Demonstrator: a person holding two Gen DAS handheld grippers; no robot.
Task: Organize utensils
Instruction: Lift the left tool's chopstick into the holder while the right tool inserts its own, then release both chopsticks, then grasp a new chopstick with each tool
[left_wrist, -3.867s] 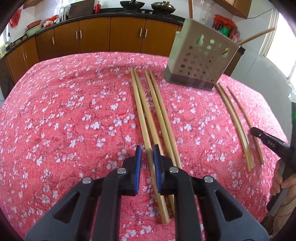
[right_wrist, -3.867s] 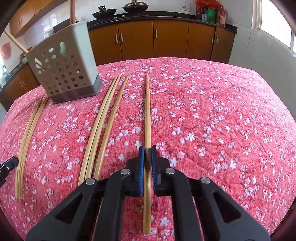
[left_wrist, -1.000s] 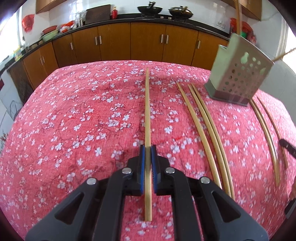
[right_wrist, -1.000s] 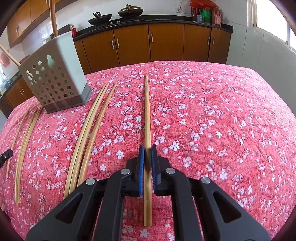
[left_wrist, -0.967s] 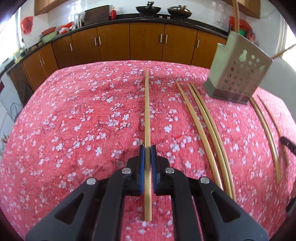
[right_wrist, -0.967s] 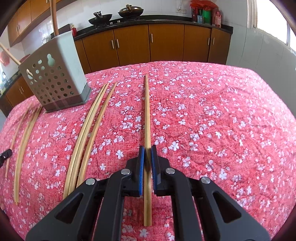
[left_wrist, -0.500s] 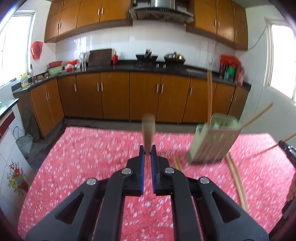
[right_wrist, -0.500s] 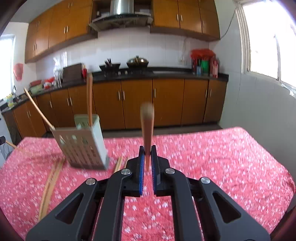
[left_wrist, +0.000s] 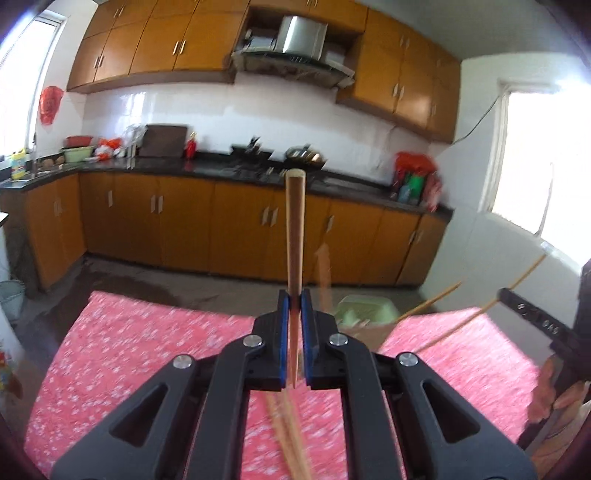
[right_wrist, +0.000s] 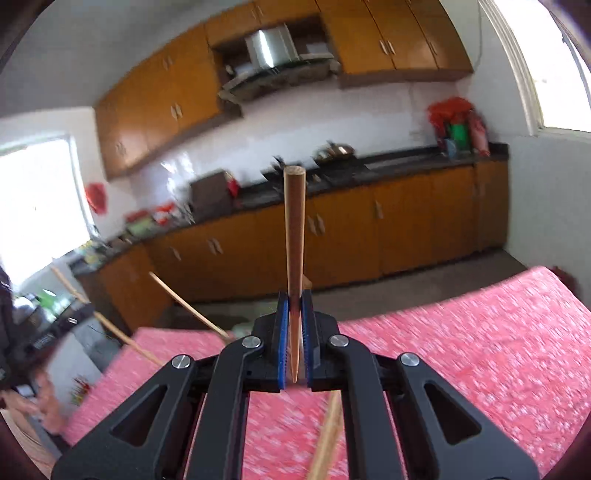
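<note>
My left gripper (left_wrist: 294, 301) is shut on a long wooden chopstick (left_wrist: 294, 229) that points up and forward above the table. My right gripper (right_wrist: 294, 301) is shut on another wooden chopstick (right_wrist: 294, 229), held the same way. The grey-green perforated utensil holder (left_wrist: 364, 312) shows just right of the left gripper, its top in view, with chopsticks (left_wrist: 432, 302) leaning out of it. In the right wrist view the holder is hidden behind the gripper, with chopsticks (right_wrist: 188, 302) sticking out to the left. The right gripper also shows in the left wrist view (left_wrist: 532, 314).
The table carries a red flowered cloth (left_wrist: 147, 332), also in the right wrist view (right_wrist: 480, 350). More chopsticks (left_wrist: 291, 443) lie blurred on the cloth below the left gripper, and one (right_wrist: 327, 435) lies below the right gripper. Wooden kitchen cabinets (left_wrist: 184, 221) stand behind.
Both grippers have lifted their chopsticks off the cloth and tilted up, so the views now face the kitchen wall. The holder has come closer beneath both grippers.
</note>
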